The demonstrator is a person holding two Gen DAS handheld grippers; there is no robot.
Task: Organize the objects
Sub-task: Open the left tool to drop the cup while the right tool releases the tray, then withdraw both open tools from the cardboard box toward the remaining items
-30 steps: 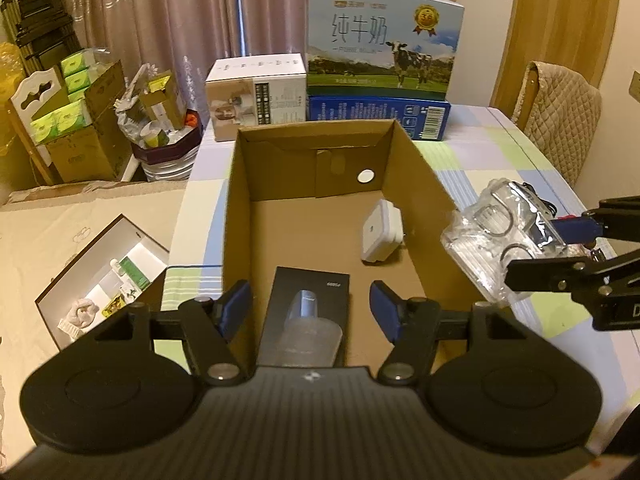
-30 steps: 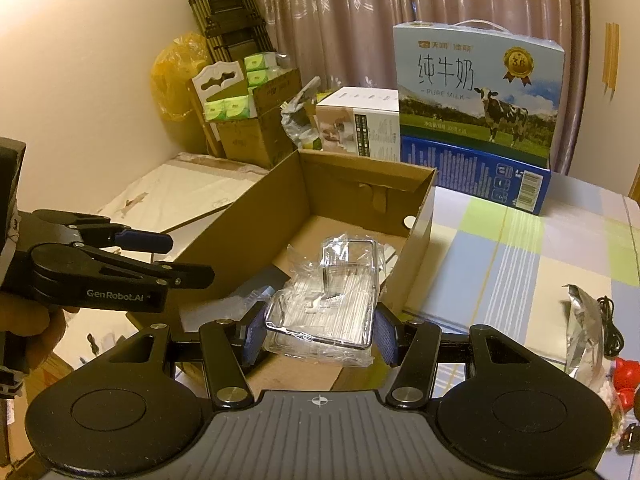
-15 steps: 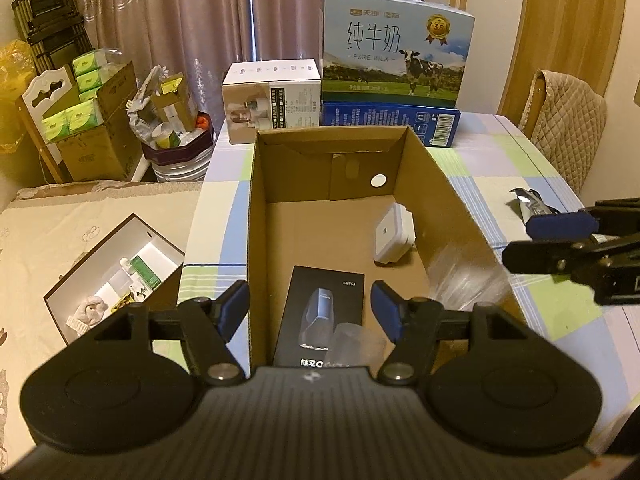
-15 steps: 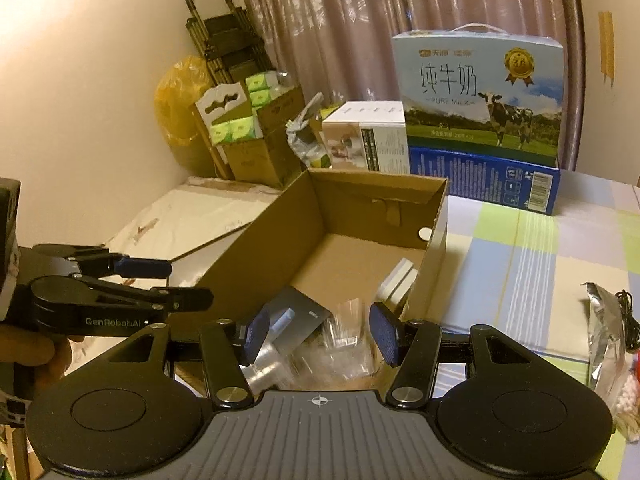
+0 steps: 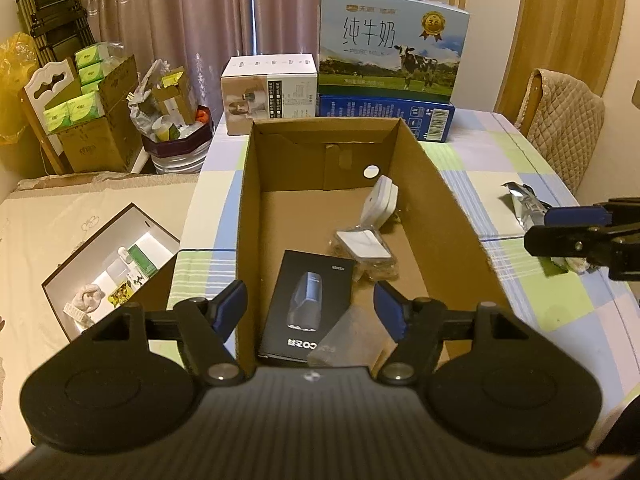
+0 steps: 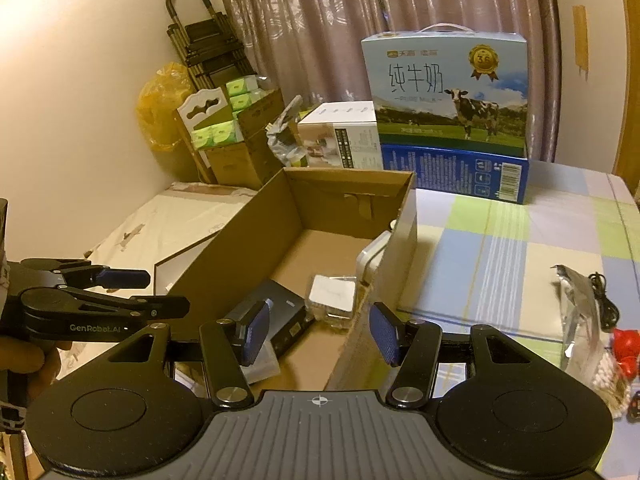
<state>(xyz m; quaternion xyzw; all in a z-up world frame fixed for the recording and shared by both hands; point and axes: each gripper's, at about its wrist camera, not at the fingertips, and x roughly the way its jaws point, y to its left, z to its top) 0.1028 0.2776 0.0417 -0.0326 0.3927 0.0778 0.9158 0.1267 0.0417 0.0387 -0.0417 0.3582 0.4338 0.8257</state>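
Cardboard box [image 5: 436,184]: clear packet [image 5: 366,246] ahead of empty left gripper [image 5: 310,306].

Mauve curtains [image 5: 168,20], cream wall [image 6: 72,80] (warm, perhaps lamplit), quilted chair [image 5: 564,120].

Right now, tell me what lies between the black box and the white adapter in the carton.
A clear plastic packet holding a white card, in the left wrist view.

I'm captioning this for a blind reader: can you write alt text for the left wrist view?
The open left tool hovers over a cardboard box holding a black product box, a clear packet and a white adapter. The right tool enters from the right.
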